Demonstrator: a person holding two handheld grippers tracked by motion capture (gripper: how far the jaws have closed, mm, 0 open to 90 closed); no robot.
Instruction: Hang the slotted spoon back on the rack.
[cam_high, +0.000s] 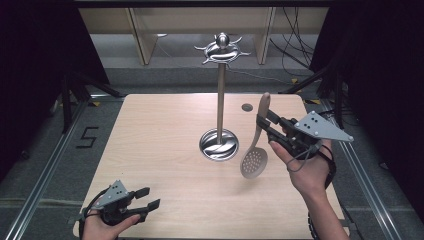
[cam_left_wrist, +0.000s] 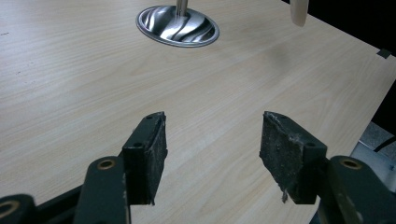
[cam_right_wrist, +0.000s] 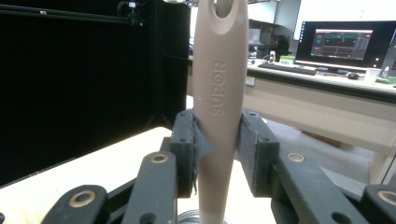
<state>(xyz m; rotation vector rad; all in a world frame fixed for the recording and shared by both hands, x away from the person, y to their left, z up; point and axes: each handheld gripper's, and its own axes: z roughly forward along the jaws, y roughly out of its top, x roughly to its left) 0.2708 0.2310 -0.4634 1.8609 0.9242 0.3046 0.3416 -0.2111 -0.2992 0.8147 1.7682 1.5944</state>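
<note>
- Right gripper (cam_high: 264, 125) pinches handle of beige plastic slotted spoon (cam_high: 255, 152), held upright above pale wooden table (cam_high: 165, 150), just beside chrome utensil stand (cam_high: 219, 100)
- Left gripper (cam_high: 148, 198) spread, empty, near table's front edge

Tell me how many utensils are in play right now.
1. A slotted spoon hangs bowl-down right of the metal stand, its handle clamped in the right gripper. The stand's hooks look bare; the left gripper holds nothing.

Evenly lit from overhead, with black, dim surrounds. Glare on the steel stand base (cam_high: 218, 145). Slightly soft throughout; blurred monitor (cam_right_wrist: 343, 43) beyond.
</note>
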